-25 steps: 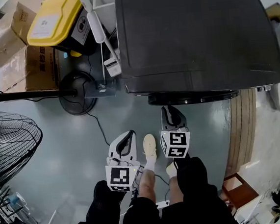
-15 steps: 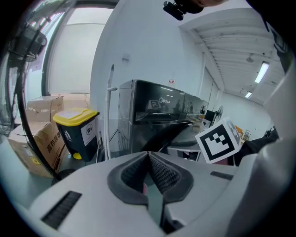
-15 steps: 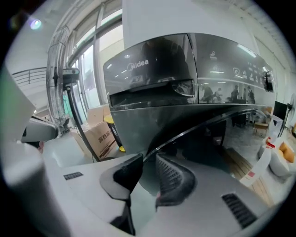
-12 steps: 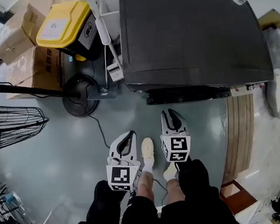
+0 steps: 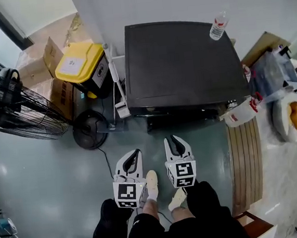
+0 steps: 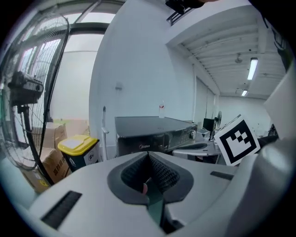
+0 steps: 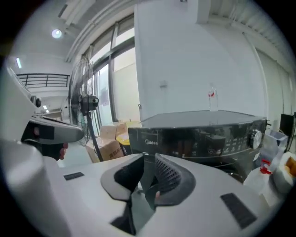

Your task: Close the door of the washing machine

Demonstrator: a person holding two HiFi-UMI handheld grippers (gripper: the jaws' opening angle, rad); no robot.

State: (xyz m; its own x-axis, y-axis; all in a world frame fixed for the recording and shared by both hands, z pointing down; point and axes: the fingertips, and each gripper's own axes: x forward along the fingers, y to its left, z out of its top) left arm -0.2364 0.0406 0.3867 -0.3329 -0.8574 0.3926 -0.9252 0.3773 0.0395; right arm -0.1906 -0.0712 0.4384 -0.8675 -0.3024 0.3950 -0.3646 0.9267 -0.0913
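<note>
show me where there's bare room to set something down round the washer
Most of the washing machine top is bare, apart from the bottle at its far right corner. The floor between the fan and the shoes is open too. Crowded: bin and boxes on one side, jug and bags on the other.

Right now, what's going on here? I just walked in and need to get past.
A person stands facing the washing machine, a gripper in each hand, both held short of it and touching nothing. The left gripper is shut and empty. The right gripper has just been closing its jaws a little; a narrow gap shows between them, with nothing in it. From above, the door looks shut.
</note>
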